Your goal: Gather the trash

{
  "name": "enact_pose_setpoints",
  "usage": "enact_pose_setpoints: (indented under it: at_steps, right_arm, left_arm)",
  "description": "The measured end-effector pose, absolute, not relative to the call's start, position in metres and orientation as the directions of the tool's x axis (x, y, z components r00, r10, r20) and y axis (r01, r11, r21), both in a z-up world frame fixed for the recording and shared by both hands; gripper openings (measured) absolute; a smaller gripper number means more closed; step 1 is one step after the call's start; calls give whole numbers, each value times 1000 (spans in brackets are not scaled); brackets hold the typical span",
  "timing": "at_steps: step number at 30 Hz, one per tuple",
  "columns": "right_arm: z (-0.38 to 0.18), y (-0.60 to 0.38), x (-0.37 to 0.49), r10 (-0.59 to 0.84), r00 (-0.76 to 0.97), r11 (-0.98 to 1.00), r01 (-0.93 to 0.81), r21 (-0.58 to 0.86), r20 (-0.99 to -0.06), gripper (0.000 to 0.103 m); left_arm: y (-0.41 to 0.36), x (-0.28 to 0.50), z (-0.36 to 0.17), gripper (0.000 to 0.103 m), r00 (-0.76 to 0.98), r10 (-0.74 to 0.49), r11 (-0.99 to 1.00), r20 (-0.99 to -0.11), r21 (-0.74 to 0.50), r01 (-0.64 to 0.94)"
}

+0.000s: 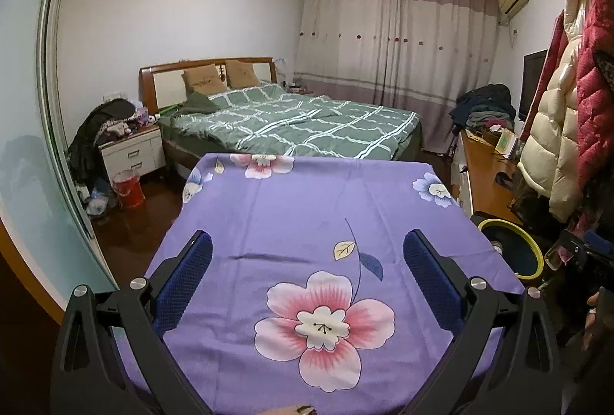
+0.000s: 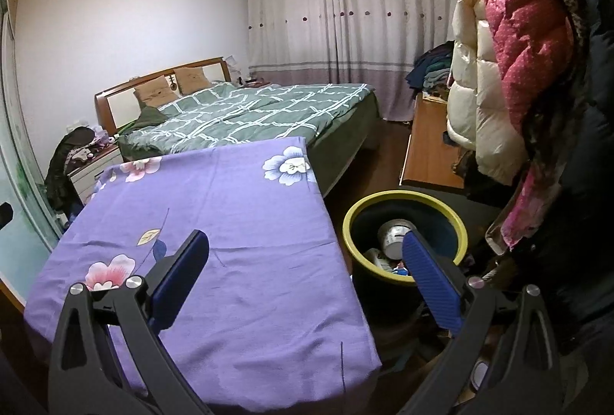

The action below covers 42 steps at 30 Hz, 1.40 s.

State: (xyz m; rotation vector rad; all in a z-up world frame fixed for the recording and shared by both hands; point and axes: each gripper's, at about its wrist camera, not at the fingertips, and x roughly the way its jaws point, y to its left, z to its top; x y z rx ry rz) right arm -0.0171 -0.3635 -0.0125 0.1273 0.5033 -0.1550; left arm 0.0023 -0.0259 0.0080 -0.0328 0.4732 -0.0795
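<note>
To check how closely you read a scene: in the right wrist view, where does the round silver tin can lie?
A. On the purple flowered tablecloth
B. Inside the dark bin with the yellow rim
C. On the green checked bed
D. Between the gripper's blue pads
B: the round silver tin can lies among other rubbish inside the dark bin with the yellow rim, beside the table.

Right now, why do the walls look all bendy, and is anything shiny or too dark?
Left wrist view: the fisheye lens bows the sliding door; ceiling light glares at the top. Right wrist view: curtain edges curve, the bin inside is shadowy.
</note>
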Motion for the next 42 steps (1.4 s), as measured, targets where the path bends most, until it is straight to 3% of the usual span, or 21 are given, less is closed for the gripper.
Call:
enact_pose_setpoints:
  at_steps: [42]
  right_arm:
    - [-18, -353, -5, -71, 857, 984, 144, 104, -510, 96]
  left_arm:
    - [-39, 11, -12, 98, 873, -70, 997, -483, -22, 68]
